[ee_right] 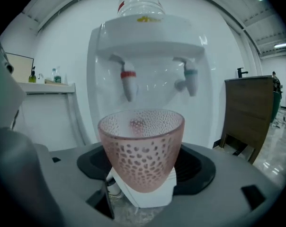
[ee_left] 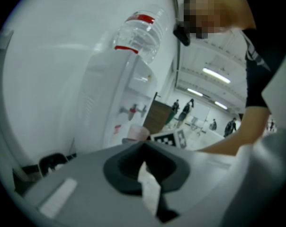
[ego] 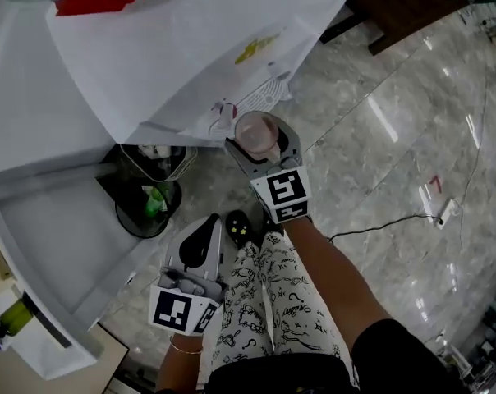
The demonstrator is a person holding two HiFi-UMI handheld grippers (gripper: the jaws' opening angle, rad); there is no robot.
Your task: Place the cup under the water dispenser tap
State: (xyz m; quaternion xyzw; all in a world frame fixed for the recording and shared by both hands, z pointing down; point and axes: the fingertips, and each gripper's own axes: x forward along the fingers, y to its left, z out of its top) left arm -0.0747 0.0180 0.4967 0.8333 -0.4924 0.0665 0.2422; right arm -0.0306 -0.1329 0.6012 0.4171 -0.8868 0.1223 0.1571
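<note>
Close to the person's legs, the left gripper [ego: 200, 243] hangs with jaws together, empty. Further on, the right gripper [ego: 263, 148] clamps the pink cup [ee_right: 141, 150] upright before the water dispenser [ee_right: 152, 44]. Only the right gripper view shows its red tap [ee_right: 128, 83] and blue tap [ee_right: 190, 79], beyond the cup.

The cup [ee_right: 141, 148] sits in the right tongs [ee_right: 142, 193] before the dispenser [ee_right: 150, 46], the left tongs [ego: 208, 228] farther back.

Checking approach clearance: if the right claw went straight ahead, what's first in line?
Its cup would reach the water dispenser front first, between red tap and blue tap; distance unclear.
</note>
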